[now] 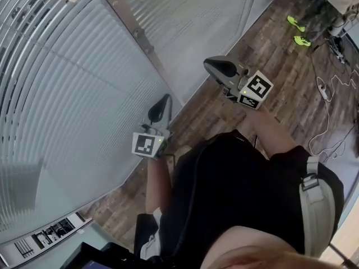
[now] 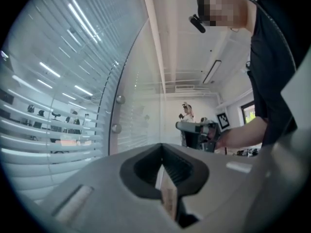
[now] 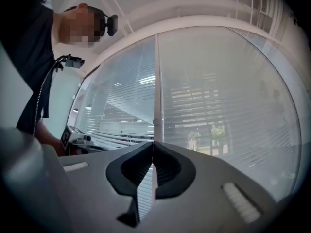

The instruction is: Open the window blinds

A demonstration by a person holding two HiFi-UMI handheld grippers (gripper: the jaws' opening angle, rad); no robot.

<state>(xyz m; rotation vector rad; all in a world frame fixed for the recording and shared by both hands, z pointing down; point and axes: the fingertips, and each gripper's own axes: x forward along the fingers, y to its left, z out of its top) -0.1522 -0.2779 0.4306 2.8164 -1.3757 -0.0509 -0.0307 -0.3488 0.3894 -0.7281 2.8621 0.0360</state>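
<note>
The blinds hang behind glass ahead of the person, left of and beyond both grippers, and are touched by neither. The left gripper is seen in its own view with its jaws clenched, tips together and nothing grasped; only a narrow gap remains behind the tips. The right gripper is likewise closed on nothing, and pale slats show through the slit behind its tips.

Only in the head view are the wooden floor, a pair of yellow-green shoes and white cables at the upper right to be seen, together with the person's dark shirt. Only in the left gripper view are two round fittings on the glass and a long ceiling lamp shown; there the right gripper is seen from the side, held in a hand. Greenery beyond the slats is shown in the right gripper view alone.

No lettering can be read. Black-and-white square markers are carried on each cube, and nothing more than their pattern can be made out.

The blinds are cut off by the frame edges in every view. A small figure far off in the left gripper view is too small to be told.
</note>
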